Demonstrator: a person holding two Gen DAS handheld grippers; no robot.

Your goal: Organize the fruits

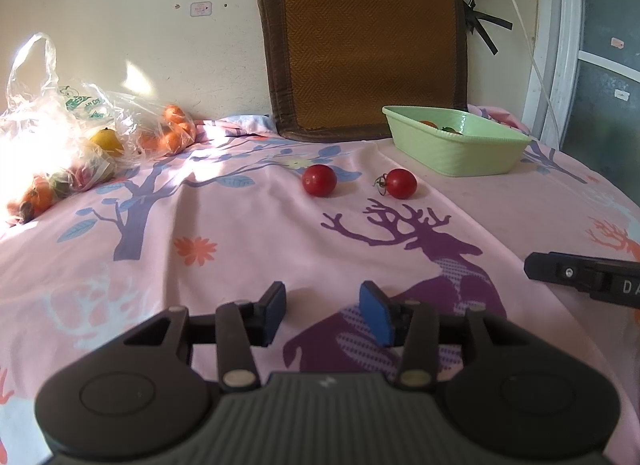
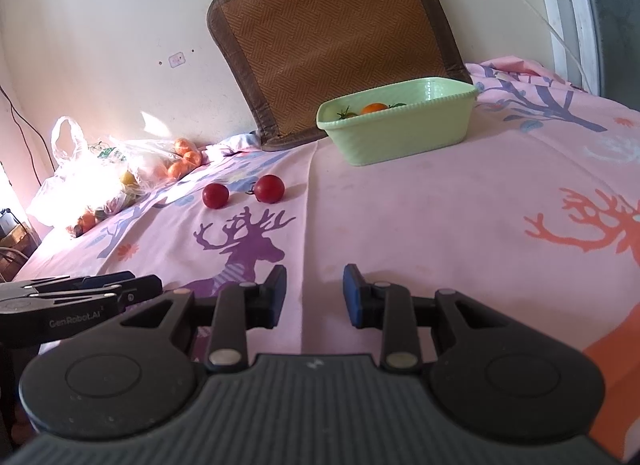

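Two red tomatoes lie side by side on the pink cloth, a left tomato [image 1: 319, 180] [image 2: 215, 195] and a right tomato [image 1: 401, 183] [image 2: 269, 188] with a green stem. Behind them to the right stands a pale green basket [image 1: 456, 157] [image 2: 400, 137] holding an orange fruit [image 2: 374, 108] and some green-stemmed pieces. My left gripper [image 1: 325, 311] hovers well short of the tomatoes, jaws apart with nothing between them. My right gripper [image 2: 315, 292] is also open and empty, low over the cloth; it shows in the left wrist view as a right gripper finger [image 1: 580, 275].
A clear plastic bag [image 1: 68, 133] [image 2: 116, 177] with oranges and a yellow fruit lies at the far left in bright sunlight. A brown woven cushion [image 1: 364, 45] [image 2: 340, 37] leans on the wall behind the basket. White cables [image 1: 524, 25] hang at right.
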